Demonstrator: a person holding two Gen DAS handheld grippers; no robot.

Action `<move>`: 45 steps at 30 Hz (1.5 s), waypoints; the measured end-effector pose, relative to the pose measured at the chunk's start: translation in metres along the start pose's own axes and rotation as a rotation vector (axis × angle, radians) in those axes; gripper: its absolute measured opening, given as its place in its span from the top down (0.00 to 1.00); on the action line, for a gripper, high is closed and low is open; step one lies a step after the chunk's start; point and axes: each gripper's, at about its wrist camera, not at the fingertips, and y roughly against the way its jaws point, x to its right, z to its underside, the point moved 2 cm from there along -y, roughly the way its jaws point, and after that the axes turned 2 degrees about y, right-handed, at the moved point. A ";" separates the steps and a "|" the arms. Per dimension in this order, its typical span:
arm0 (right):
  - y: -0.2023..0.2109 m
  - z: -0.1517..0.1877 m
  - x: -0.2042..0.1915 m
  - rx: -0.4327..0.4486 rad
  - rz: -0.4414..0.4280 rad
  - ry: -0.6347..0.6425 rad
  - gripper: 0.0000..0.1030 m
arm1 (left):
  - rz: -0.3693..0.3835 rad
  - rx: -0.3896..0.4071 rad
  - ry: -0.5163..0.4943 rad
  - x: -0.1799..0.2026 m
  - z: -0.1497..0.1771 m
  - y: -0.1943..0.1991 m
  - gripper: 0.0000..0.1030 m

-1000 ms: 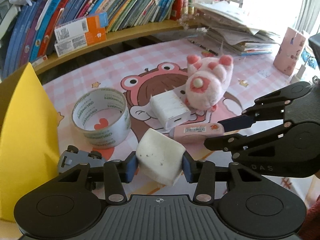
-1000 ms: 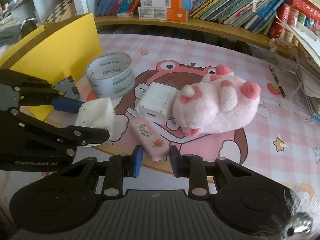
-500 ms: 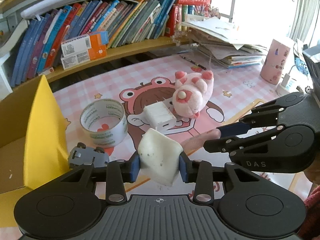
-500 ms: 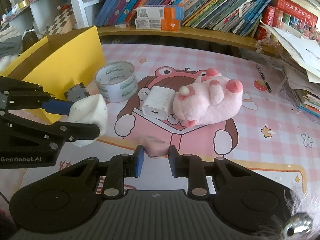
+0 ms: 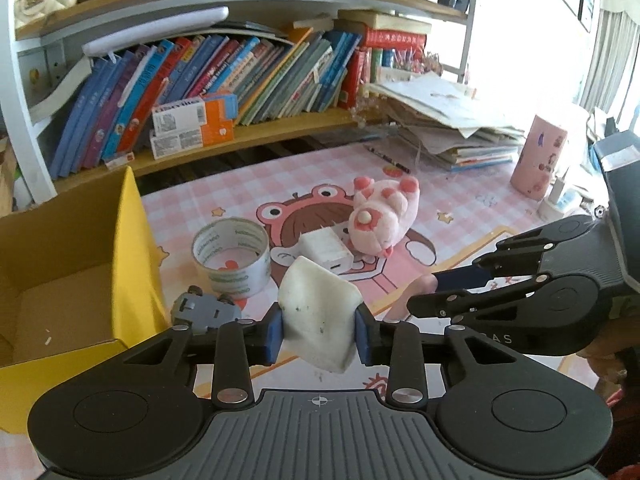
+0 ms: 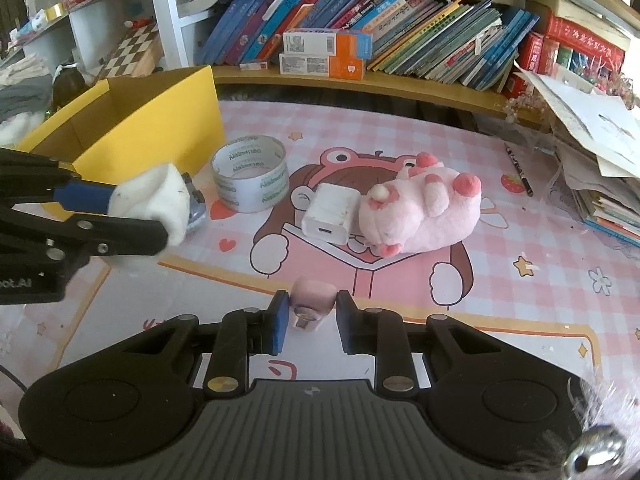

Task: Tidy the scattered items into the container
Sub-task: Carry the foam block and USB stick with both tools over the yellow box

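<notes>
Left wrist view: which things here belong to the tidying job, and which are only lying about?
Job: white sponge, pink case, tape roll, toy car, white charger, pink plush, yellow box.
Lying about: shelved books, paper stack, pink cup.

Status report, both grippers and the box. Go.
Left gripper shut on sponge, lifted. Right gripper shut on pink case. Yellow box open on the left. Toy car beside box.

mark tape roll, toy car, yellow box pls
tape roll (image 5: 231, 257), left wrist view, front outer wall
toy car (image 5: 206, 313), left wrist view, grey underside
yellow box (image 6: 160, 128), right wrist view, yellow side wall
</notes>
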 end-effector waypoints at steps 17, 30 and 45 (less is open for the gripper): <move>0.034 -0.012 -0.062 0.066 0.101 -0.041 0.77 | 0.066 0.098 -0.015 -0.057 0.005 0.064 0.68; 0.041 -0.048 -0.122 0.140 0.107 -0.012 0.77 | 0.043 0.162 0.017 -0.122 0.010 0.103 0.68; 0.023 -0.088 -0.177 0.167 0.072 0.103 0.77 | -0.013 0.204 0.121 -0.186 0.021 0.122 0.68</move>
